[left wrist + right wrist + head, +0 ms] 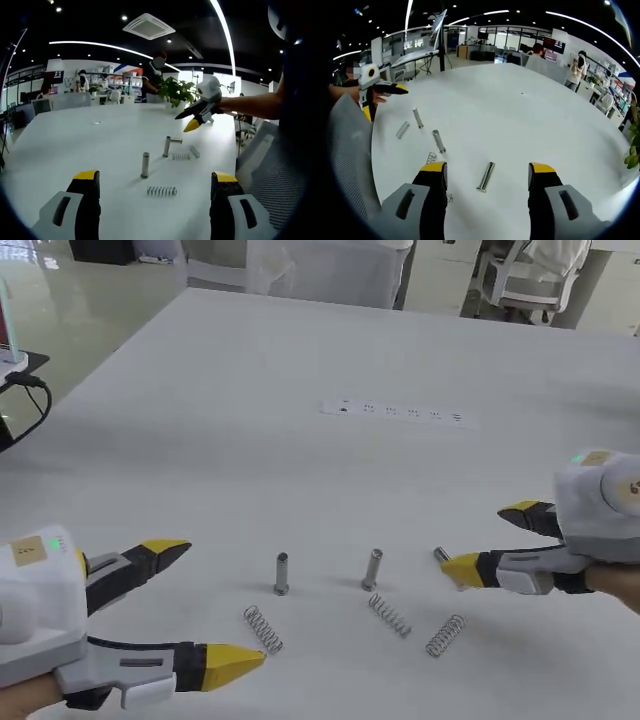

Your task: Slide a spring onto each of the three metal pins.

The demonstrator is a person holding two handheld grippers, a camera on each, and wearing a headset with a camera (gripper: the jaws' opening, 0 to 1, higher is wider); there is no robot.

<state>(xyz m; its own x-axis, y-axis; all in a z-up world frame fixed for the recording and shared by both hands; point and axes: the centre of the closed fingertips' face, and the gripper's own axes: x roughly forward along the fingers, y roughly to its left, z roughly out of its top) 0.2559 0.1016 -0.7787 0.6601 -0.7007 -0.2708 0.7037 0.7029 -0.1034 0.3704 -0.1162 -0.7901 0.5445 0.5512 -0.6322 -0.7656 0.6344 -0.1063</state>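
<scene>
Both tools are up and nothing is held. The left gripper (226, 602) sits well to the left of the middle pin (372, 569), jaws spread wide with only bare table (300, 470) between them. The right gripper (475, 537) is over on the middle pin's right, also wide open. In the right gripper view the fallen pin (486, 176) lies flat on the table between those jaws, not pinched.

The middle pin stands upright, and so does the left pin (281, 573) beside it. No spring is on any pin. All three lie loose on the near side of the middle pin: the middle spring (389, 615) just in front of it, the left spring (263, 629) nearer the left pin, and the right spring (446, 635) off to the right. Well beyond the middle pin lies a power strip (400, 412).
</scene>
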